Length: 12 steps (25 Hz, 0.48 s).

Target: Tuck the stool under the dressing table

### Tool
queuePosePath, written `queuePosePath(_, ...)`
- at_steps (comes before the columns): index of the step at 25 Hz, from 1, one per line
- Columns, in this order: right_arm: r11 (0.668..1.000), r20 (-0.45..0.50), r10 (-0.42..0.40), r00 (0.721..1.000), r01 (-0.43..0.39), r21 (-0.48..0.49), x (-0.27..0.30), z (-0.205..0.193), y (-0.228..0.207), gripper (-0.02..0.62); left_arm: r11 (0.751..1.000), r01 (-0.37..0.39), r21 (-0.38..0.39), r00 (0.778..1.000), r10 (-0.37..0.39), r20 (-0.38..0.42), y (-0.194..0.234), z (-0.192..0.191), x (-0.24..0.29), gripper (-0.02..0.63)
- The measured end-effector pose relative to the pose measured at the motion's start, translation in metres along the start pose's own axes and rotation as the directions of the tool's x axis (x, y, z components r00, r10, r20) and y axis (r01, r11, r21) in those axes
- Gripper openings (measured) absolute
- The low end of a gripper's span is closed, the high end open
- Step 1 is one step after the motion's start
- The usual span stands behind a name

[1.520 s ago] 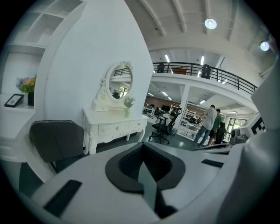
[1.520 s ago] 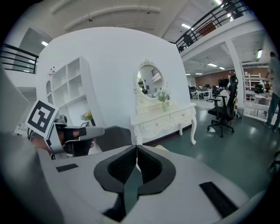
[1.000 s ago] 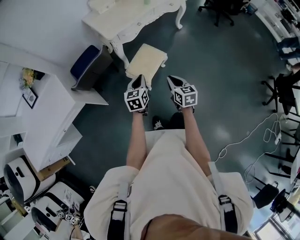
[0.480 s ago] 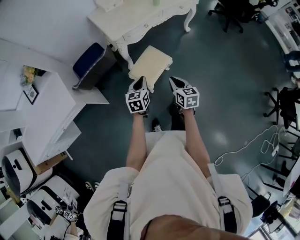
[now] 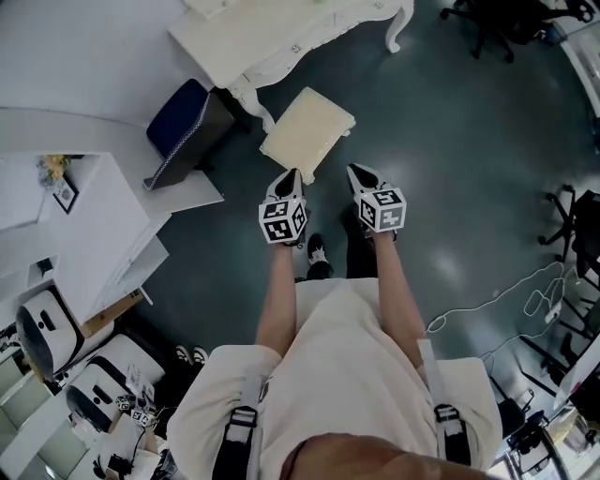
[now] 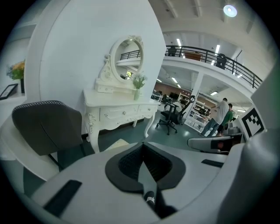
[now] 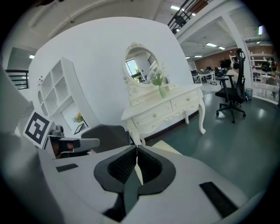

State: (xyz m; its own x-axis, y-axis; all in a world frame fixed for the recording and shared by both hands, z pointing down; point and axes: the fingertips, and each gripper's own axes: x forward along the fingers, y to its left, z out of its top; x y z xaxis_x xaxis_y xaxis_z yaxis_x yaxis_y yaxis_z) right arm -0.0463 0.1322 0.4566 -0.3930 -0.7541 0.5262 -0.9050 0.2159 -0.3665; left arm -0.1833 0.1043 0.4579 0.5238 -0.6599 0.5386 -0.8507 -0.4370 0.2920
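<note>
The stool [image 5: 307, 133], with a cream square cushion, stands on the dark floor just in front of the white dressing table [image 5: 272, 37], outside it. My left gripper [image 5: 292, 175] is shut and empty at the stool's near edge. My right gripper [image 5: 356, 172] is shut too, just to the stool's right. In the left gripper view, a corner of the stool [image 6: 114, 144] shows past the closed left gripper [image 6: 143, 148], with the dressing table [image 6: 118, 111] and its oval mirror [image 6: 126, 54] behind. The right gripper view shows the right gripper [image 7: 136, 154], the stool [image 7: 165, 147] and the table [image 7: 162, 105].
A dark padded chair [image 5: 183, 127] stands left of the stool, beside the table leg. A white shelf unit [image 5: 84, 234] fills the left side. Office chairs [image 5: 487, 19] stand at the far right, and a white cable [image 5: 497, 291] lies on the floor to my right.
The head view has drifted, so stool and table sit slightly further right in the picture. Both grippers stay shut near the stool's near edge. The stool has not visibly moved relative to the table.
</note>
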Motion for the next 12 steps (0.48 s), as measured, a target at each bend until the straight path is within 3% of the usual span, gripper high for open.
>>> queuePosePath(6, 0.998, -0.094, 0.043, 0.995, -0.039, 0.048, 0.029, -0.034, -0.053, 0.044, 1.000, -0.028, 0.010, 0.993, 0.029, -0.119, -0.011, -0.038, 0.046, 0.014)
queuePosePath(12, 0.994, -0.139, 0.097, 0.986, -0.089, 0.065, 0.058, -0.033, -0.091, 0.044, 0.996, -0.095, -0.001, 0.984, 0.093, -0.149, -0.013, -0.042, 0.081, 0.014)
